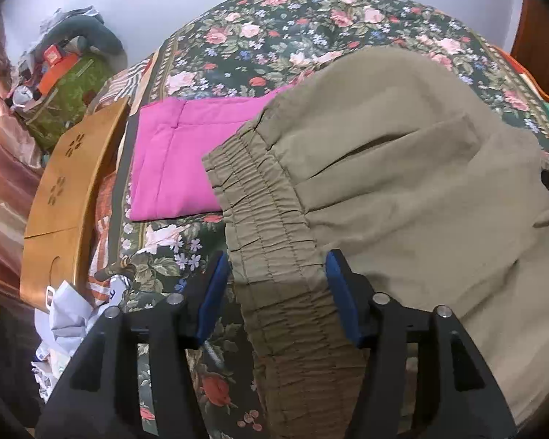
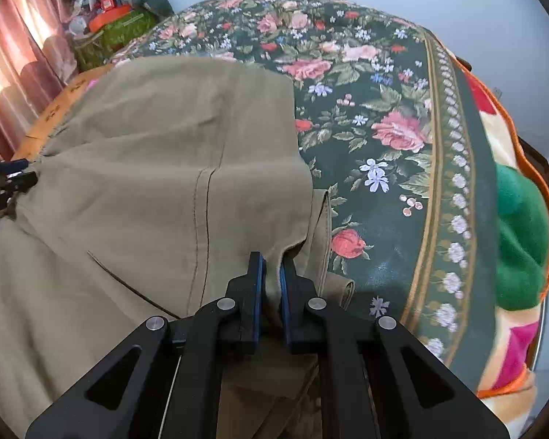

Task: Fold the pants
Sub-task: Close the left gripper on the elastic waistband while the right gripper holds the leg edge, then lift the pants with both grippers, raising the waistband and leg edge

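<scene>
Pants (image 1: 402,183) of khaki cloth lie spread on a floral bedspread (image 1: 274,36), and their gathered elastic waistband (image 1: 274,248) runs straight into the gap of the left gripper (image 1: 274,274). Its blue-padded jaws stand spread wide, one on each side of the band and not pressing it. Ahead of these jaws the waistband's corner lies over a folded pink cloth (image 1: 172,161), and to their right the cloth rises in a broad smooth slope with a slanted pocket opening. In the right wrist view, the right gripper (image 2: 271,274) has its jaws drawn close together, pinching a fold at the pants' (image 2: 146,164) side edge. Just right of these jaws a lower layer of the cloth pokes out, its hem lying loose on the bedspread (image 2: 384,109). Ahead and right of them the flowered cover lies bare out to its patterned border, beyond which a bright blanket (image 2: 519,241) in green and orange hangs. Left of the left jaws, a wooden tray table (image 1: 66,190) stands along the bed's side, with crumpled white papers (image 1: 69,318) near it.
</scene>
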Action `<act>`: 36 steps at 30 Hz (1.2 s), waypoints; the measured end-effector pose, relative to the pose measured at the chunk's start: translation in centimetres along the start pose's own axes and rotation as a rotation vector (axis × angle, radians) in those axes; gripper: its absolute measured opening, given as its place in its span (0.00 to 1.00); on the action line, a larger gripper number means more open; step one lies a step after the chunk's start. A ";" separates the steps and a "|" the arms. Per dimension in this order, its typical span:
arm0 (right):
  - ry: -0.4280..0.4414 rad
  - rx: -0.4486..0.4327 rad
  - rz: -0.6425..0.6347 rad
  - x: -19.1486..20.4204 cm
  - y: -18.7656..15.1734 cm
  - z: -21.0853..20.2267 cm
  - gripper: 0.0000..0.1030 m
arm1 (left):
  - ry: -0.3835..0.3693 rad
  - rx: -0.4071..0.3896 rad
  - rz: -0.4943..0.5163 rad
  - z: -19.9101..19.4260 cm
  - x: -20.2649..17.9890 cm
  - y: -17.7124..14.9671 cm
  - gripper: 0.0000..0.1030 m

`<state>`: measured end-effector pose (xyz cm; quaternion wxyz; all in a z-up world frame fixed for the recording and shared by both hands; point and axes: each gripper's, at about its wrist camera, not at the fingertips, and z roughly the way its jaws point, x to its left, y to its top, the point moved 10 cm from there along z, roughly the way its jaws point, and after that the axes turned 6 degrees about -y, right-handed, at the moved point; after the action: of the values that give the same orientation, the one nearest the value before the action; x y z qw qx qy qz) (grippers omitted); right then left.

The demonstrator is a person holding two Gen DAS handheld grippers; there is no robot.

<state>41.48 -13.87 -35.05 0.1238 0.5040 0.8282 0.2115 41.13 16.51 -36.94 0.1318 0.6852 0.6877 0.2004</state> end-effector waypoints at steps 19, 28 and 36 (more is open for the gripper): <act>-0.038 -0.081 -0.051 0.2 4.0 -6.4 0.23 | -0.117 -0.073 -0.047 -5.0 1.4 2.4 0.72; 0.027 -0.178 0.055 0.5 10.6 -5.6 0.59 | -0.086 -0.022 -0.166 -1.7 5.1 4.8 0.85; 0.018 -0.070 0.102 0.1 12.9 2.2 0.59 | -0.149 0.052 -0.252 3.0 6.1 5.4 0.85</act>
<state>52.44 -8.11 -30.86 0.1228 0.5391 0.7946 0.2510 47.17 22.73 -36.54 0.1885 0.6098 0.7615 0.1131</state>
